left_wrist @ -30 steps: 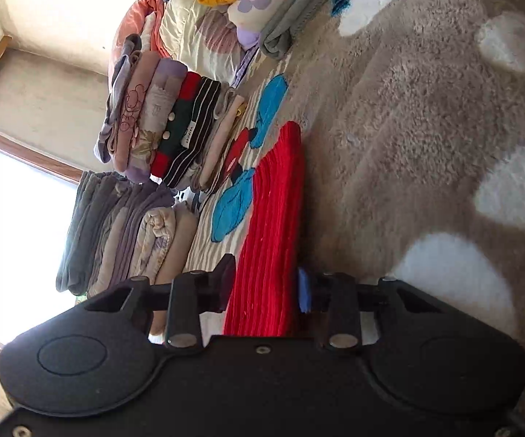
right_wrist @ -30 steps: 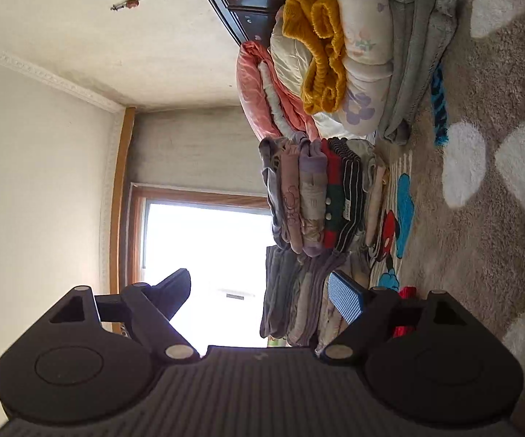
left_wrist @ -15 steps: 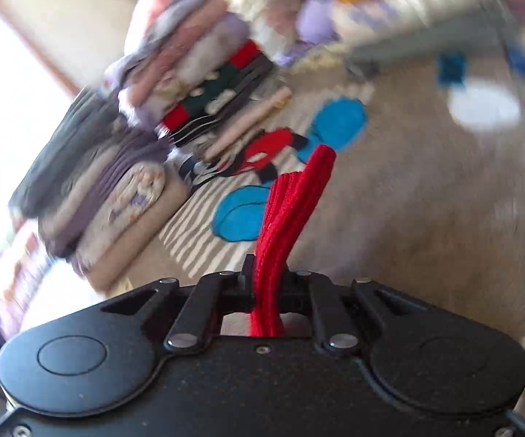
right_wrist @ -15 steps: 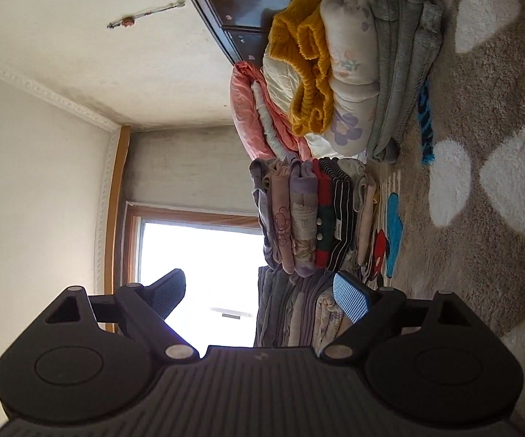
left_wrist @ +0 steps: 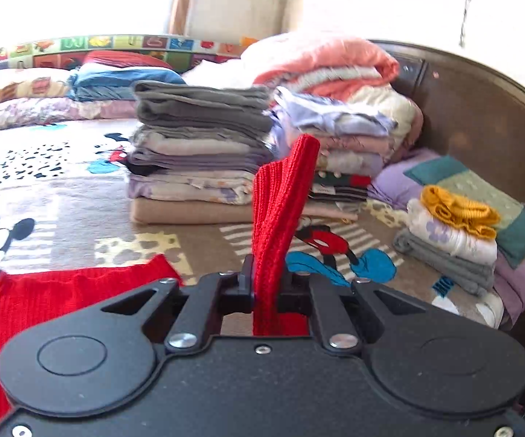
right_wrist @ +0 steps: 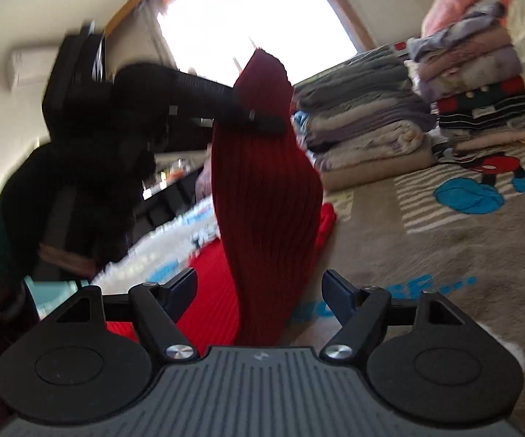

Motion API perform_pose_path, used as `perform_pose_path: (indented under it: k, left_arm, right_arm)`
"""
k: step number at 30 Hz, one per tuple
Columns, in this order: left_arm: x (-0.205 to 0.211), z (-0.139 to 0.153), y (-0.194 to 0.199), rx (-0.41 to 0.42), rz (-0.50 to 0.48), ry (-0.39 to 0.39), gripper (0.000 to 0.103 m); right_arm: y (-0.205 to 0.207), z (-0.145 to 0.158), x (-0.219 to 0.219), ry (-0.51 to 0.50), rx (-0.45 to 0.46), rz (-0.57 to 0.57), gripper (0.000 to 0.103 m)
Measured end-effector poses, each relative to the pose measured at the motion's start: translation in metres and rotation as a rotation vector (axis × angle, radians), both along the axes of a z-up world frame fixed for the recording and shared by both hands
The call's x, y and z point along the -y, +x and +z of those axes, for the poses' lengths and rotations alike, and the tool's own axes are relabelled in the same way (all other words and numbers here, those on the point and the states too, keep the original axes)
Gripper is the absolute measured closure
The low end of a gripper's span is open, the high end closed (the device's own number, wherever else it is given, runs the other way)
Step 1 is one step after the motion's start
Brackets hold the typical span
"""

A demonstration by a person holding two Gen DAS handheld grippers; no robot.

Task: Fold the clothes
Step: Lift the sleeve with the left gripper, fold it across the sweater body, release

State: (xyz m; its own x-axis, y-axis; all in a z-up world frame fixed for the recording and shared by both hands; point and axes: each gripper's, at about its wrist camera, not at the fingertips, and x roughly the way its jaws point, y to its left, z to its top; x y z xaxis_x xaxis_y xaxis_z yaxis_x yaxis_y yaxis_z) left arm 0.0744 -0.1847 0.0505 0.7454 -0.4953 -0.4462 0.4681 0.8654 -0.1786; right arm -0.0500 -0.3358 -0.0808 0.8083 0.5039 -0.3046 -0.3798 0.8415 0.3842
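Observation:
A red knit garment (left_wrist: pixel 282 215) stands up out of my left gripper (left_wrist: pixel 266 287), which is shut on a bunched edge of it. The garment's other part (left_wrist: pixel 62 291) lies flat on the cartoon-print blanket at lower left. In the right wrist view the red garment (right_wrist: pixel 266 189) hangs lifted like a tent, pinched near its top by the blurred black left gripper (right_wrist: pixel 251 118). My right gripper (right_wrist: pixel 260 287) is open just in front of the hanging cloth, with the fabric between its spread fingers (right_wrist: pixel 339 287) but not clamped.
Two tall stacks of folded clothes (left_wrist: pixel 197 153) (left_wrist: pixel 339 131) stand behind the garment, with a smaller pile (left_wrist: pixel 452 233) at the right by the dark headboard (left_wrist: pixel 481 116). Pillows (left_wrist: pixel 18 87) line the far edge. A bright window (right_wrist: pixel 255 11) is behind.
My left gripper has shut on the red garment's edge and lifted it off the blanket. Both cameras have rotated upright. My right gripper has swung toward the lifted cloth and stays open.

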Motion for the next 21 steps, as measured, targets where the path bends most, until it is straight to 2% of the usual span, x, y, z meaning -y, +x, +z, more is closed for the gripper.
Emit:
perform_pose_path:
  k: [4,7,12,18,21]
  left_arm:
    - [-0.043,0.003,-0.007,0.016,0.052,-0.063,0.096]
    - [-0.074,0.002,-0.013,0.02,0.099,-0.097,0.096]
    - [-0.123,-0.012,-0.018,-0.018,0.164,-0.189,0.096]
    - [-0.169,-0.037,-0.023,-0.061,0.217,-0.283,0.096]
    - [-0.188,-0.049,-0.025,-0.088,0.249,-0.297,0.096]
  right_arm:
    - [-0.002,-0.012,-0.058,-0.244,-0.026,0.019,0.046]
    - [-0.003,-0.015,-0.073,-0.356,-0.017,-0.015,0.058]
    - [-0.005,-0.019,-0.078,-0.442,-0.018,-0.039,0.06]
    - [-0.014,-0.026,-0.103,-0.614,0.038,-0.002,0.061]
    - [-0.017,-0.027,-0.107,-0.654,0.048,0.0,0.062]
